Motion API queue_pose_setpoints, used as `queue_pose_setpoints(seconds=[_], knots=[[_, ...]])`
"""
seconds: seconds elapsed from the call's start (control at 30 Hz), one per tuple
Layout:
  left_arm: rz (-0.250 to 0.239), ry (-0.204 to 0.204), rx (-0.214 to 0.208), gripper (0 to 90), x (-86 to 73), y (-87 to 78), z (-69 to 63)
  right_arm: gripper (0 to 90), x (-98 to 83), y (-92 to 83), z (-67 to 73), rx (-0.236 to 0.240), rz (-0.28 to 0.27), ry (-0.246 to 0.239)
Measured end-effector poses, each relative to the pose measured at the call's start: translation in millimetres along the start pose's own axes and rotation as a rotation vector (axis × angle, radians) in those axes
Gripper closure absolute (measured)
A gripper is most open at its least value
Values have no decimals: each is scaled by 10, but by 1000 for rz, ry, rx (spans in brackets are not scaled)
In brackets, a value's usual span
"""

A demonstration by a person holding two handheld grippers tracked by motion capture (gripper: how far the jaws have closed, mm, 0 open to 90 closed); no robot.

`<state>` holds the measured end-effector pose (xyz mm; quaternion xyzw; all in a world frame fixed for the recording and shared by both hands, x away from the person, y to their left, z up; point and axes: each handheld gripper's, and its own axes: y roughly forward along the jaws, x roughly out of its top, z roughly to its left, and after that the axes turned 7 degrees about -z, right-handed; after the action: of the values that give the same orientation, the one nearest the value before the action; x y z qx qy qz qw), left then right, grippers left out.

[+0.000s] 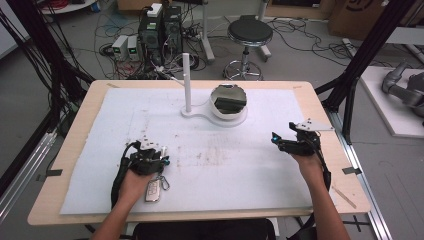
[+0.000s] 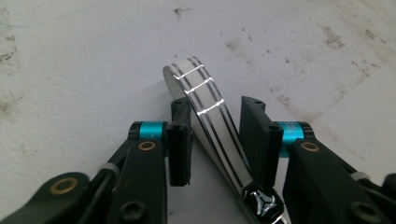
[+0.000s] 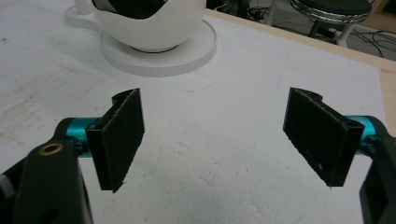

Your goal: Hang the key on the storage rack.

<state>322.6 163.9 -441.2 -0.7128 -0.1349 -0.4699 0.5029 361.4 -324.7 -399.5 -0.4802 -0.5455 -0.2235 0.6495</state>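
Car key fob [image 1: 153, 190] with metal ring [image 1: 163, 181], lying flat on the white sheet near the front edge of the tabletop, toward its left corner. Seen close in the left gripper view: long, slim, silvery-white body [image 2: 211, 122] with dark stripes running lengthwise, bright glints across them, glossy black end bearing a three-pointed emblem [image 2: 260, 204]. Lies slantwise between the fingers.
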Motion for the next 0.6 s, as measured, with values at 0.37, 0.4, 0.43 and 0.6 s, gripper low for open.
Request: queue_pose_setpoints(seconds=[0.37,0.4,0.43,0.6], knots=[[-47,-22,-50,742,126,94,244,210,2,10,5,4,-1,2],[-47,-22,-50,743,126,94,244,210,2,10,5,4,-1,2],[-53,-23,-44,743,139,102,263,210,1,12,2,5,-1,0],[-57,11,-28,743,186,171,265,210,6,16,5,6,-1,1]])
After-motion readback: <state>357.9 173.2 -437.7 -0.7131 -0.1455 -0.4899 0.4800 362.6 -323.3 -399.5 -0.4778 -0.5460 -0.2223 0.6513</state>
